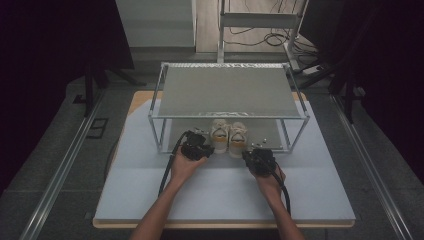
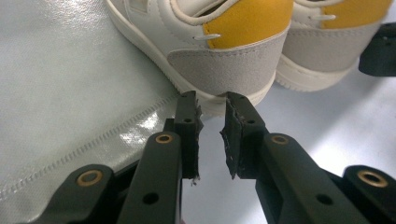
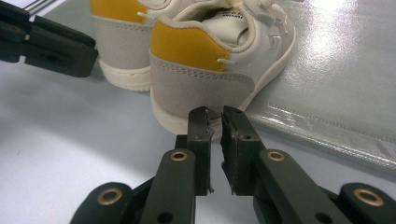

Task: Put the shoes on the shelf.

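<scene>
A pair of cream sneakers with yellow heel patches stands toes-in at the front of the low shelf, heels toward me: the left shoe (image 1: 219, 135) (image 2: 229, 56) (image 3: 121, 42) and the right shoe (image 1: 237, 138) (image 2: 327, 46) (image 3: 205, 70). My left gripper (image 1: 200, 146) (image 2: 212, 105) points at the left shoe's heel, tips right at the sole's edge. My right gripper (image 1: 256, 156) (image 3: 214, 116) sits the same way at the right shoe's heel. On both, the jaws stand nearly together with a thin slit and nothing between them.
A metal-framed rack (image 1: 227, 90) with a grey top board stands mid-table over the shoes' toes. Its shiny grey lower mat (image 2: 70, 84) (image 3: 336, 93) runs beside each shoe. The pale tabletop (image 1: 225, 195) lies in front. Cables trail on the floor behind.
</scene>
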`<action>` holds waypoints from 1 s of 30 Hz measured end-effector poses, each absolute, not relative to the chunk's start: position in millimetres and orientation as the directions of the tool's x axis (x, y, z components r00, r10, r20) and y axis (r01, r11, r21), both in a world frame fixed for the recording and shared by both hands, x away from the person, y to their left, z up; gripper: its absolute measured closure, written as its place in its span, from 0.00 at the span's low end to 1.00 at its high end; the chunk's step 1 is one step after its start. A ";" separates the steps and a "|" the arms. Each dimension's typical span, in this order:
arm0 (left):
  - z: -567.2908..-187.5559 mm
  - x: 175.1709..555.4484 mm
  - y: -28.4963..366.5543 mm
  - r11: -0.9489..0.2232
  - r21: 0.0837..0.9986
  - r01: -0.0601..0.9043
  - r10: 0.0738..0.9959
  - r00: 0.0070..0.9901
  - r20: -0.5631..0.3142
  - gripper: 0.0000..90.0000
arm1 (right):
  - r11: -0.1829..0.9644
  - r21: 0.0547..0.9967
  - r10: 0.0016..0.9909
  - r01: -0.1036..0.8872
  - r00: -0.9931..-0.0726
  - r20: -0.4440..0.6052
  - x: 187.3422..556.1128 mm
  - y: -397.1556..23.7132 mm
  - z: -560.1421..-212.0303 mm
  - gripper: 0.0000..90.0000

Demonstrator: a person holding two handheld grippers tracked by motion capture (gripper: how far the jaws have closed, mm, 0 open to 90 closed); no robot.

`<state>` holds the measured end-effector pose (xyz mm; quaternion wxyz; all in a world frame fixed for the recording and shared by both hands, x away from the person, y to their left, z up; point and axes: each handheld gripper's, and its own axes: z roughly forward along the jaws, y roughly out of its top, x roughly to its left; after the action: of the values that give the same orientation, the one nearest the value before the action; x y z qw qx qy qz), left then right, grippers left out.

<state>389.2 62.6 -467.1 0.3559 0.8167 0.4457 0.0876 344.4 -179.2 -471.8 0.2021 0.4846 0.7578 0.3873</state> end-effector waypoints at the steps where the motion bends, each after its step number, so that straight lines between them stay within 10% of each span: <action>1: -466.9 390.3 62.7 -0.353 0.658 0.665 0.791 0.588 -0.170 0.83 | 0.230 0.783 0.891 0.577 -0.449 0.069 344.7 -179.0 -471.8 0.90; 30: -467.2 393.6 59.0 -0.344 0.651 0.676 0.790 0.583 -0.188 0.84 | 0.200 0.809 0.921 0.553 -0.388 0.038 369.3 -179.6 -481.6 0.91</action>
<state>393.6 59.0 -467.2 0.3550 0.8159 0.4493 0.0801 369.3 -179.6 -481.6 0.2372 0.4997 0.7373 0.3877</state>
